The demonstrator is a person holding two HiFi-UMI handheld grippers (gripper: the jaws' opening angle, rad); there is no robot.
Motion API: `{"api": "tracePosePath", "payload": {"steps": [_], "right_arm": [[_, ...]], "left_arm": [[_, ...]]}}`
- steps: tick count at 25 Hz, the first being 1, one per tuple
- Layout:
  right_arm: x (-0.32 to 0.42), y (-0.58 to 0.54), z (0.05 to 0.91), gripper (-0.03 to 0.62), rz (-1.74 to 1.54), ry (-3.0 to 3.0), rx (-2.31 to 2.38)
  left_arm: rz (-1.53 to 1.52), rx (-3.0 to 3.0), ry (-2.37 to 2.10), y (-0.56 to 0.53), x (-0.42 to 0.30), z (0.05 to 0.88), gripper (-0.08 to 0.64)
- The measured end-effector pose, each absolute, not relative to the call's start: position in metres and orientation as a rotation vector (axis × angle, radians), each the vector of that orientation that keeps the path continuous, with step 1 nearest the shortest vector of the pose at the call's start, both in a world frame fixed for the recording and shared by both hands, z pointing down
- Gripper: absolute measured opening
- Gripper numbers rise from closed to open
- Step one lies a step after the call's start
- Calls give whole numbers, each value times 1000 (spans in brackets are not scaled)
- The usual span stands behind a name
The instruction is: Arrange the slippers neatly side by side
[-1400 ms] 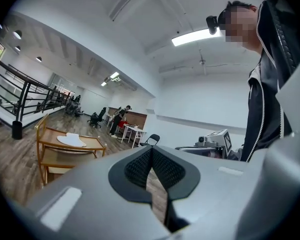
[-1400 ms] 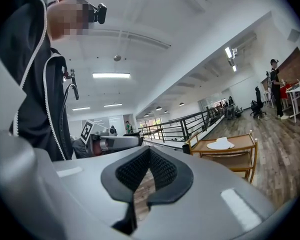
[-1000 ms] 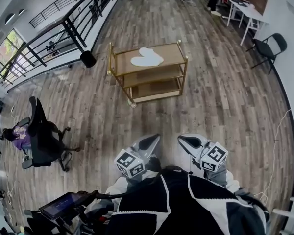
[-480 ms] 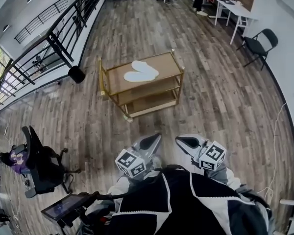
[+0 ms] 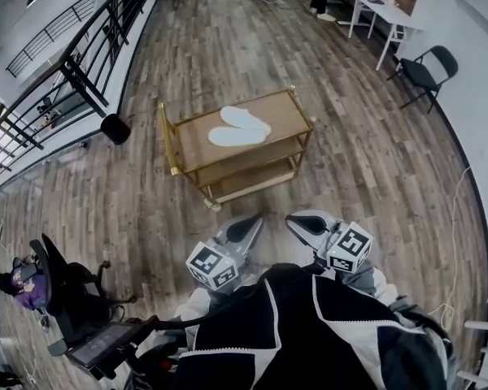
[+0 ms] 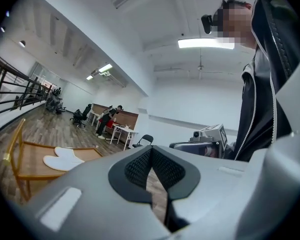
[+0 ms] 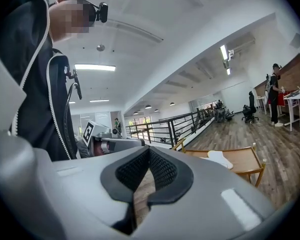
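Left grey gripper (image 5: 246, 227) and right grey gripper (image 5: 302, 222), clenched empty, held close to the body, pointing toward white slippers (image 5: 238, 126) atop a gold cart (image 5: 286, 106).

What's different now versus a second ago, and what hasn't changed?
The head view has swung: the gold cart and two white slippers on its top shelf now sit lower in frame. Nothing was grasped or released. The left hand-held gripper and right hand-held gripper stay shut, empty, near the person's chest.
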State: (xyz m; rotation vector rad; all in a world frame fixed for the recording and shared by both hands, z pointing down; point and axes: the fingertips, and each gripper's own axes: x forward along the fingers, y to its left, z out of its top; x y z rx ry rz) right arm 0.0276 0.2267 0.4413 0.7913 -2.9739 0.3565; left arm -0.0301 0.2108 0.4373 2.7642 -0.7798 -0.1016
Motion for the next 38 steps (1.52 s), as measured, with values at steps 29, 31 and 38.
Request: {"api": "tracePosePath", "payload": {"steps": [29,31,38], "right_arm": [[41,-78,449,6,339,-3046,413],[42,-85,447,6,340,-3047,400],[59,-125,450,6,326,-3052,334]], "left_arm": [[-69,2693,-1003,-74,14,451,14],[-58,2713,-1007,-81,18,448,15],[-94,2684,-1079,-122,31,444,15]]}}
